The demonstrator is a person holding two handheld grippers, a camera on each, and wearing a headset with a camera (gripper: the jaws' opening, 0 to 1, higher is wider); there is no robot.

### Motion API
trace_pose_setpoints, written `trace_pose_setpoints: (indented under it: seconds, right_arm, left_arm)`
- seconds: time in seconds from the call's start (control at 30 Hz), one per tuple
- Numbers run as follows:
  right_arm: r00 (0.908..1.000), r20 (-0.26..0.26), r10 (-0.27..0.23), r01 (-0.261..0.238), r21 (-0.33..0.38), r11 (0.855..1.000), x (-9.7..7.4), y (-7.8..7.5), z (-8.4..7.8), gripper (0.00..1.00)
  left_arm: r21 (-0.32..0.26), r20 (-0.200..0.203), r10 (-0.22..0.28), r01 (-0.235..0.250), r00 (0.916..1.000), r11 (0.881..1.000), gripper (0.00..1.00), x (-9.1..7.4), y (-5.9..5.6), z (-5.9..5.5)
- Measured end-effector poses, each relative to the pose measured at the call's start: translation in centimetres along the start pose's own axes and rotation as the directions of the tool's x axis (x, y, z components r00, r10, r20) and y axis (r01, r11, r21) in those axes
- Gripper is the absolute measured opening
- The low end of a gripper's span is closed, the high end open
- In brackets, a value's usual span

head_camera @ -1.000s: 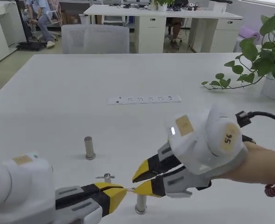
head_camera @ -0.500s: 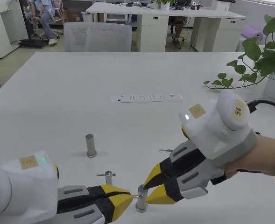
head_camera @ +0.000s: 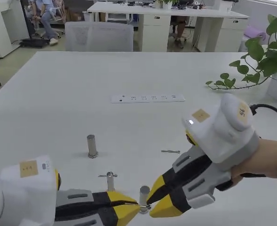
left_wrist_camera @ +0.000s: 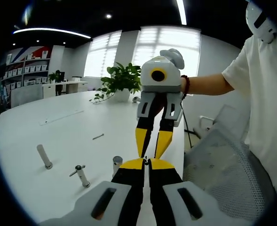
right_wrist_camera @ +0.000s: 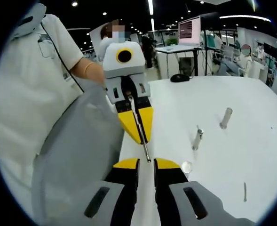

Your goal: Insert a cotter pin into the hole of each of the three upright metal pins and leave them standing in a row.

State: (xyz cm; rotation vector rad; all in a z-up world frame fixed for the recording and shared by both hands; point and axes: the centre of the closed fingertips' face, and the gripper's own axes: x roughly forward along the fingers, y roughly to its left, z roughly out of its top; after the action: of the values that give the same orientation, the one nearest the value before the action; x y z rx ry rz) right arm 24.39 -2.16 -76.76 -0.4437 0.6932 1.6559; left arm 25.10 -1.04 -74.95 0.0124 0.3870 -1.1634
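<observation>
Head view first: the left gripper [head_camera: 128,210] is clamping a cotter pin [head_camera: 136,205] and pointing its free end at the nearest metal pin [head_camera: 143,194], pretty much touching it. The right gripper [head_camera: 151,202] is hovering just beside that same pin with its jaws a bit apart, gripping nothing as far as I can tell. The middle metal pin [head_camera: 110,181] is already wearing its cotter. The far metal pin [head_camera: 91,146] is standing bare, and a spare cotter pin [head_camera: 170,151] is lying on the table [head_camera: 58,94].

Left gripper view: its own jaws are pinching tight, nose to nose with the right gripper.

Right gripper view: the cotter pin is running from the left gripper's clenched jaws toward this one's parted tips.

My worry: the metal pin is just standing loose, and I can't see its hole. A slightly off push could be tipping it into the middle one.
</observation>
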Motion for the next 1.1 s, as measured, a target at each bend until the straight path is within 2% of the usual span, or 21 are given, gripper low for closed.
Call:
trace_pose_setpoints:
  seconds: [0.63,0.8,1.1]
  right_arm:
    - [0.9973,-0.003,0.073,-0.073,-0.025,0.997,0.5,1.6,-0.1,0.07]
    - [0.9968,-0.012,0.079,-0.079,-0.033,0.996,0.6,1.9,-0.2,0.06]
    - [0.9979,-0.024,0.060,-0.062,-0.104,0.993,0.6,2.0,-0.1,0.03]
  left_arm:
    - [0.053,0.003,-0.075,0.075,0.9971,0.996,0.00,0.2,-1.9,0.0]
    - [0.062,-0.001,-0.083,0.083,0.9966,0.995,0.00,0.2,-2.1,-0.1]
    - [0.067,-0.003,-0.080,0.080,0.9968,0.995,0.00,0.1,-2.1,-0.1]
